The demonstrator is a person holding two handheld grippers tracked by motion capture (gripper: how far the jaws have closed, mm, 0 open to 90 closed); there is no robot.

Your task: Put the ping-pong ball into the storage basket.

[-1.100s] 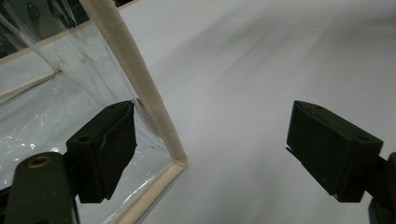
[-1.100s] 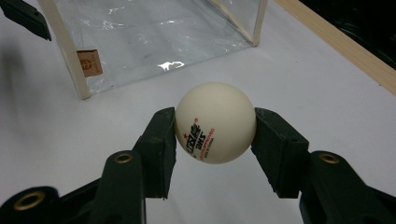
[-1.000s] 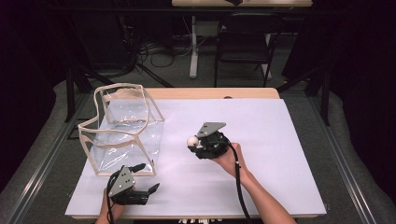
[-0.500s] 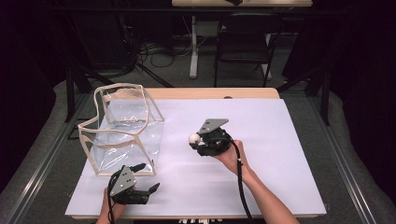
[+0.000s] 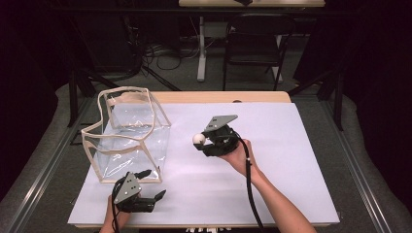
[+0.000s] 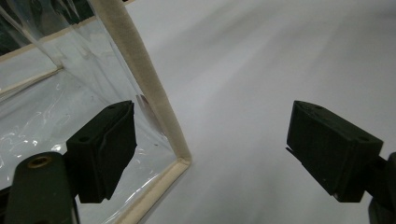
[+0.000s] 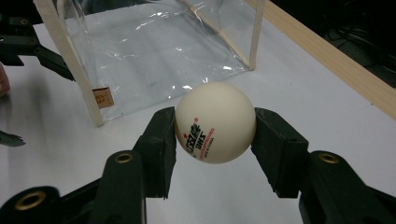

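The right gripper (image 7: 215, 128) had its two black jaws clamped on a white ping-pong ball (image 7: 215, 122), one pad on each side, held above the white table sheet (image 5: 291, 145) near the middle of the table. In the high view the ball (image 5: 198, 139) showed at the tip of that gripper (image 5: 204, 141), well apart from the far edge. Red and dark print ran across the ball's lower front, with a small red star; the letters looked like a brand mark but were too small and tilted to read surely.

Beyond the ball stood a clear plastic bag (image 7: 154, 51) with cream edging, set towards the table's left edge; a small tan label (image 7: 101, 97) sat near its corner strip, its writing unreadable. The bag's wrinkled walls gave glare that blurred what lay behind.

The left gripper (image 5: 145, 187) rested near the table's near-left corner, jaws wide apart with nothing between them. In its own view the bag's cream corner seam (image 6: 154, 93) stood just beside the left jaw. A strip of bare wooden table (image 5: 218, 97) showed at the far edge, and a dark chair (image 5: 252, 43) stood behind.
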